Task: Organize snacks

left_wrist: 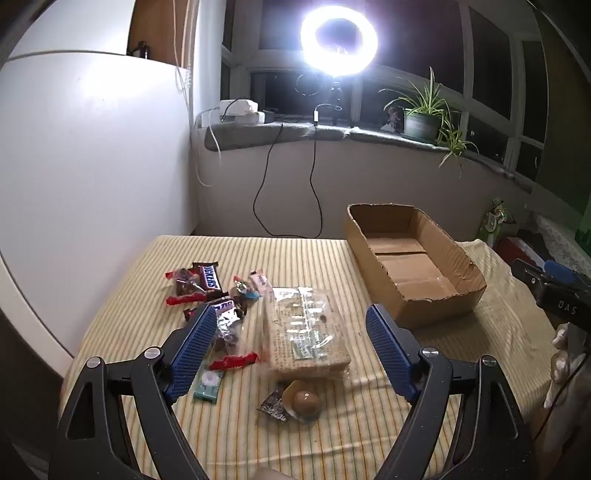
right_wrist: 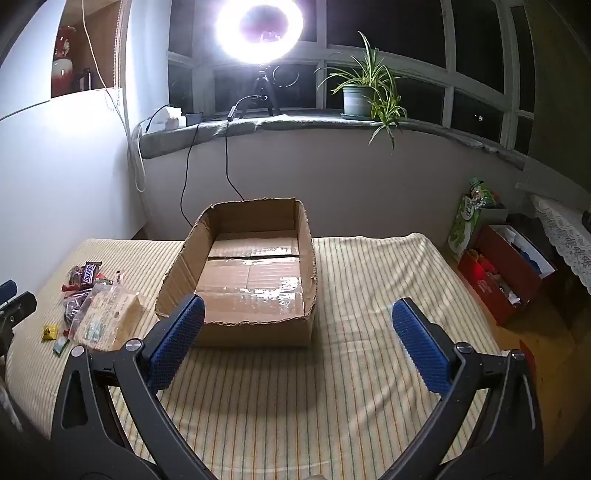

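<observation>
My left claw (left_wrist: 291,325) spread wide over wrapped snacks (left_wrist: 221,302) mid-left on the yellow striped desk (left_wrist: 295,435), my right claw (right_wrist: 297,328) gaping empty before the open brown cardboard box (right_wrist: 255,332) at centre

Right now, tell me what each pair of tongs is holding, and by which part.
Nothing is held. The left tongs stand open above the clear-wrapped cracker pack; the right tongs stand open before the empty brown cardboard box.

ring light (right_wrist: 259,27), dark windows (right_wrist: 476,44), potted plant (right_wrist: 356,99)
</observation>
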Demonstrator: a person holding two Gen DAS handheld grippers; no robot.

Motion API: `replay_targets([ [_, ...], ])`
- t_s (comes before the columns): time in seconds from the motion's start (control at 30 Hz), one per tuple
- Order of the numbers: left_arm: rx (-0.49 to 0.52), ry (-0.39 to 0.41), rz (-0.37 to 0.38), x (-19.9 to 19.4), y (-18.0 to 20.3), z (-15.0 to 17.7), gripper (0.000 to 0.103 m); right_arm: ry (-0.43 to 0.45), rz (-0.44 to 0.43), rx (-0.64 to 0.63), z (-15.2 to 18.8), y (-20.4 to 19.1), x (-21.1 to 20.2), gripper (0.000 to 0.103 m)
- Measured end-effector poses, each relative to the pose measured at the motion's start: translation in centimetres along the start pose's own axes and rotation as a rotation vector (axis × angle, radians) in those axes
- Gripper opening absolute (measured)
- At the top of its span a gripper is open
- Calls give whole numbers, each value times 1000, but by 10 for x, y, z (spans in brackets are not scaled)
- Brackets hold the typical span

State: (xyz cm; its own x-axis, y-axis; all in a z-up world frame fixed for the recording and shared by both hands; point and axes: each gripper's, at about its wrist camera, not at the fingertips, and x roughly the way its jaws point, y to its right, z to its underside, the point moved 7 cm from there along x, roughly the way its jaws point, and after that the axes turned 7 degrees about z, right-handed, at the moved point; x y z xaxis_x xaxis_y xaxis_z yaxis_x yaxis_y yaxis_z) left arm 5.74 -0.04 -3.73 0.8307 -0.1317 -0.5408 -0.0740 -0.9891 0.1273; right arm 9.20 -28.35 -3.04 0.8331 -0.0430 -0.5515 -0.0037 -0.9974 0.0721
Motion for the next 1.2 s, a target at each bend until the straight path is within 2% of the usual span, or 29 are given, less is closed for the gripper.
replay_targets([
  [0.17, 19, 25, 11, -6, -1, -4, 83, 1, 2, -1, 3, 0, 1, 103],
  [0.2, -8, 24, -21, -4, -2, 2, 83, -1, 0, 0, 2, 1, 0, 103],
  [0.23, -11, 25, -22, -6, -3, 2, 83, -1, -2, 0, 0, 2, -1, 103],
  [0.57, -21, 13, -25, -4, -7, -1, 83, 34, 7, -8, -3, 2, -10, 103],
  [1.2, -19, 18, -23, -4, -4, -2, 83, 41, 8, -11, -4, 1, -12, 103],
])
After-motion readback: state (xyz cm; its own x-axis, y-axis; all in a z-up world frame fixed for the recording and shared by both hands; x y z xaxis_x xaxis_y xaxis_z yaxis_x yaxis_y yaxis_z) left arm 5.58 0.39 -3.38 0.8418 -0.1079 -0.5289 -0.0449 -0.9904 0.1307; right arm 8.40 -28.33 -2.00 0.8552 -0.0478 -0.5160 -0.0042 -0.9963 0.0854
